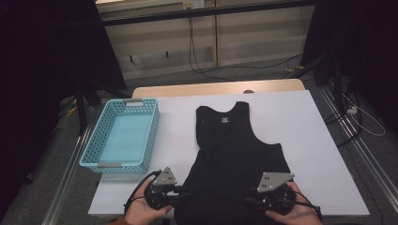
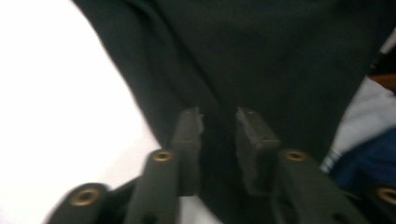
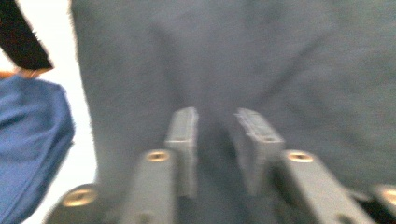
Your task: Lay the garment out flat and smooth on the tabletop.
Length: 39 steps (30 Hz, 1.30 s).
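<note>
A black tank top [image 1: 234, 150] lies flat on the white table [image 1: 305, 131], neck toward the far side and hem at the near edge. My left gripper [image 1: 185, 191] sits at the hem's left corner. In the left gripper view its jaws [image 2: 218, 114] stand close together with dark tank top cloth [image 2: 261, 56] pinched between them. My right gripper [image 1: 247, 197] is at the hem's right part. Its jaws [image 3: 215, 114] are likewise nearly closed on the tank top cloth [image 3: 243, 51]. A hand holds each gripper at the table's near edge.
A light blue perforated basket [image 1: 152, 136] stands empty on the table's left side. Bare white tabletop lies right of the top. Beyond the far edge are floor cables and a pale wall; metal rails run along both sides.
</note>
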### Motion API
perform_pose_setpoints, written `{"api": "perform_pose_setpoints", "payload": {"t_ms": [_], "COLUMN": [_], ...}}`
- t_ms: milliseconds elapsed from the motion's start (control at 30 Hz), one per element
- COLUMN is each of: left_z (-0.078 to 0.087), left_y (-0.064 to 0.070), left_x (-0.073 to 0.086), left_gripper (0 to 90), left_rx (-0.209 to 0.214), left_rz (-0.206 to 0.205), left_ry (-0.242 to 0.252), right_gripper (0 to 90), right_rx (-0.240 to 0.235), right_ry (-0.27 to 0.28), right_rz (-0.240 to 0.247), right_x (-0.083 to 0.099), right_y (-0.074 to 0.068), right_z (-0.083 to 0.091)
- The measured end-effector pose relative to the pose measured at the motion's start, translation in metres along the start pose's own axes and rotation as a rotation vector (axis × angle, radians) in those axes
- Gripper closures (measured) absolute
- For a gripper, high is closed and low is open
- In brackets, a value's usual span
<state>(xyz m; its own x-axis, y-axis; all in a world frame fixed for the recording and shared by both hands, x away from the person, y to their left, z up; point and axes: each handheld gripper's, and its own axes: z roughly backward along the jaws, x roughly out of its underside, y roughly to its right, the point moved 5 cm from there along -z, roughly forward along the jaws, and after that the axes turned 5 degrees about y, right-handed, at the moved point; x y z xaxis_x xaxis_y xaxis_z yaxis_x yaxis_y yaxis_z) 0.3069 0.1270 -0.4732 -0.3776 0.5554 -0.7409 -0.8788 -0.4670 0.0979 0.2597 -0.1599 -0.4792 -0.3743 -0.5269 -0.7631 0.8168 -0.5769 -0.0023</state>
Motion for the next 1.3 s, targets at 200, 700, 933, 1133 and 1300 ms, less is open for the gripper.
{"api": "perform_pose_setpoints", "payload": {"t_ms": [200, 700, 933, 1133, 1300], "left_z": [-0.021, -0.079, -0.079, -0.067, -0.053], "left_y": [-0.024, -0.082, -0.076, -0.076, -0.081], "left_x": [-0.022, -0.058, -0.058, -0.051, -0.039], "left_gripper": [55.3, 59.7, 87.0, 90.0, 90.0], "left_rx": [-0.052, -0.164, -0.127, -0.155, -0.213], "left_rz": [0.032, 0.065, 0.086, 0.080, 0.096], "left_ry": [0.038, 0.018, 0.009, -0.020, 0.001], "right_gripper": [59.4, 65.6, 58.0, 57.8, 60.2], "right_rx": [0.114, 0.315, 0.353, 0.359, 0.364], "right_ry": [0.083, 0.034, 0.008, 0.012, 0.007], "right_rz": [-0.069, -0.259, -0.280, -0.305, -0.340], "right_x": [-0.009, 0.009, 0.015, 0.020, 0.024], "right_y": [0.048, 0.169, 0.178, 0.181, 0.185], "right_z": [0.016, 0.010, 0.005, 0.006, 0.006]}}
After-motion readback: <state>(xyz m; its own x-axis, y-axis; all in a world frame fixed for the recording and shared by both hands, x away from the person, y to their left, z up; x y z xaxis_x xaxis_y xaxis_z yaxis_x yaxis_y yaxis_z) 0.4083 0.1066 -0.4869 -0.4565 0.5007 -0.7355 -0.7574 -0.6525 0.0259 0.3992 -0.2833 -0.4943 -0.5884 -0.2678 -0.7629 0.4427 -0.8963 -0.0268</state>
